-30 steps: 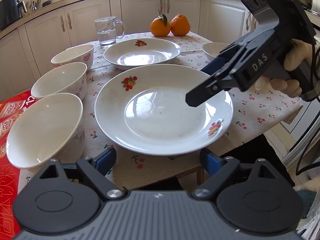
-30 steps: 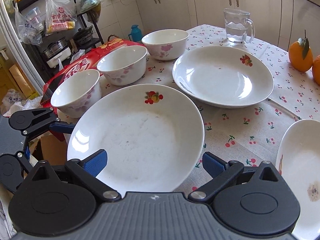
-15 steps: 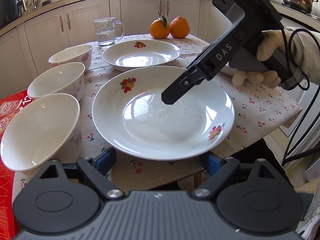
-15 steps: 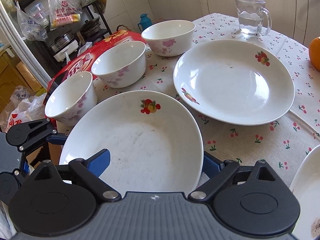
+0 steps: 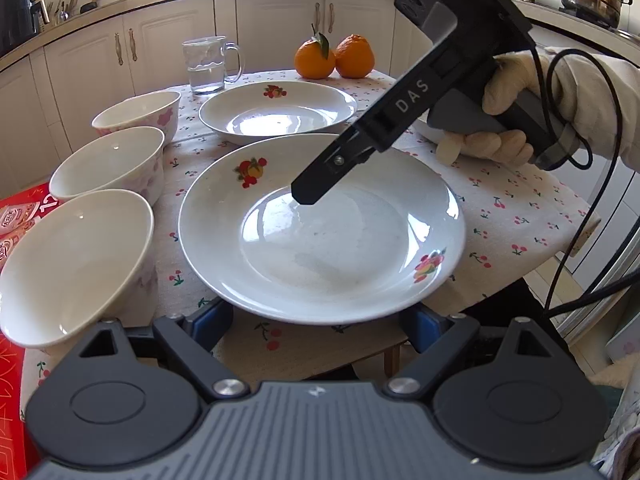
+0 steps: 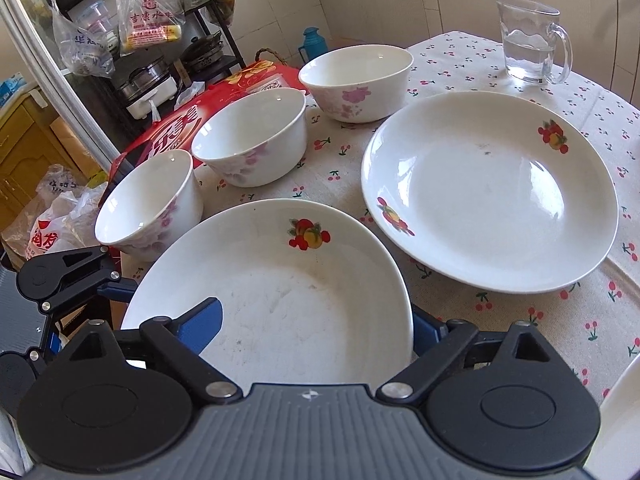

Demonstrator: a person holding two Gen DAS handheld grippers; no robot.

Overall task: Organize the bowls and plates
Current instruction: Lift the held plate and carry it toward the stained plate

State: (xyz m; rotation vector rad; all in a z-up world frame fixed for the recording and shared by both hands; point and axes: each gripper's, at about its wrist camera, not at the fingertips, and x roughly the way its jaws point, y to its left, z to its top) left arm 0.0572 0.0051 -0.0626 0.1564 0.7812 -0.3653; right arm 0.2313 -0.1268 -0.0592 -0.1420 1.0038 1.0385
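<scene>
My right gripper [image 6: 316,320] is closing astride the near plate's [image 6: 280,280] rim (pad contact unclear, probably none). My left gripper [image 5: 316,322] waits open, empty, before the same plate.

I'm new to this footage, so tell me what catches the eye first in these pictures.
The big white plate with fruit prints dominates the near table edge, and the right gripper slants down over its middle, jaws closing astride its rim, with the left gripper at its near rim. Three white bowls line up to its left. Behind it sit a second plate, a glass mug of water and two oranges.
</scene>
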